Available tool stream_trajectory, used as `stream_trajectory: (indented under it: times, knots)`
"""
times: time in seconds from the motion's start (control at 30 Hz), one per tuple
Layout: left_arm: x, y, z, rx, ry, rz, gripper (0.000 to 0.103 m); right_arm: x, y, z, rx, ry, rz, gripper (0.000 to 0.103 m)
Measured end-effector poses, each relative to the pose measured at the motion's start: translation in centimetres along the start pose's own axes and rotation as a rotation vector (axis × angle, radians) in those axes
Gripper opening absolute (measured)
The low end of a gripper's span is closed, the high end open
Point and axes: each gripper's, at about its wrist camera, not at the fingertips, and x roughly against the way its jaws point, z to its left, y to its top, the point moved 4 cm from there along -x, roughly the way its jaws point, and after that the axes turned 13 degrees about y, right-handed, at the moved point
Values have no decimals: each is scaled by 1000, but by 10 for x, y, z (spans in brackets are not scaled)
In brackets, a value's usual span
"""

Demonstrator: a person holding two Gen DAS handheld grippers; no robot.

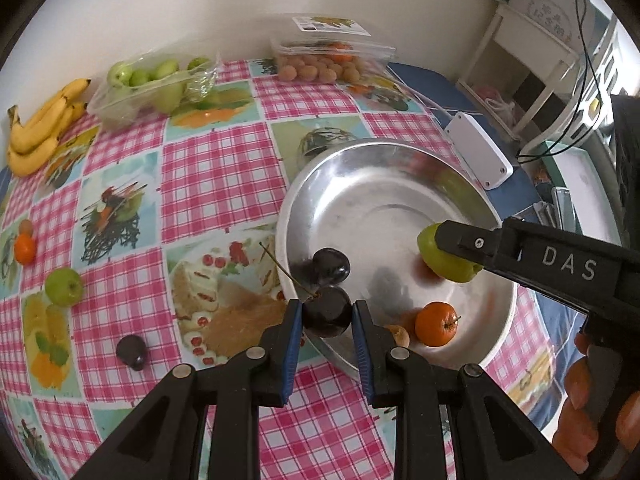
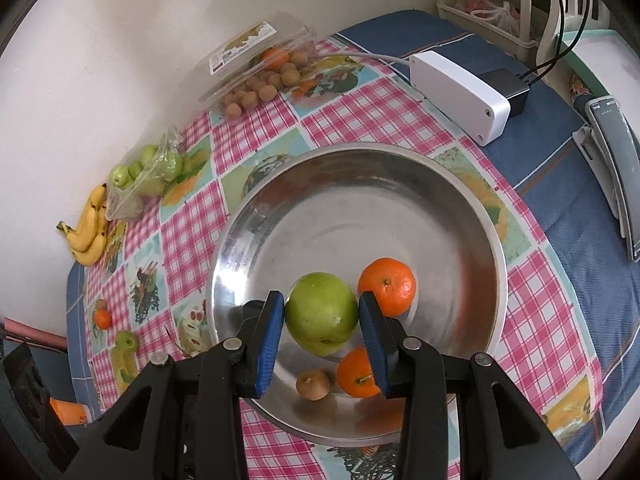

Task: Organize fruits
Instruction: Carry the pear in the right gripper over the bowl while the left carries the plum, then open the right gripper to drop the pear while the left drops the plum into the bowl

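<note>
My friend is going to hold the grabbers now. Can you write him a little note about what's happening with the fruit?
Left gripper: shut on a dark plum, held over the near rim of the metal bowl.
Right gripper: shut on a green apple, held above the bowl's inside.
Already in the bowl: one orange and a small brown fruit; the other orange and plum shapes look like reflections.
Still on the tablecloth: a green apple, a plum, an orange with a small brown fruit beside it.
Left to do: drop both held fruits in, then fetch the loose ones.
</note>
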Motion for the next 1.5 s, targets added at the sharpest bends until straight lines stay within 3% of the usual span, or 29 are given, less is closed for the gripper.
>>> stream_trajectory:
  times: [0.73, 1.03, 1.1, 1.5]
  knots:
    - [-19, -6, -13, -54, 14, 31, 27, -22, -9, -11, -26, -38, 78, 40]
    - [-19, -5, -14, -59, 9, 42, 34, -25, -10, -9, -27, -43, 92, 41]
    - [-18, -6, -14, -57, 9, 42, 44, -23, -9, -8, -26, -32, 82, 41]
    - [2, 2, 2, -5, 4, 20, 47, 2, 0, 9, 24, -17, 2, 41]
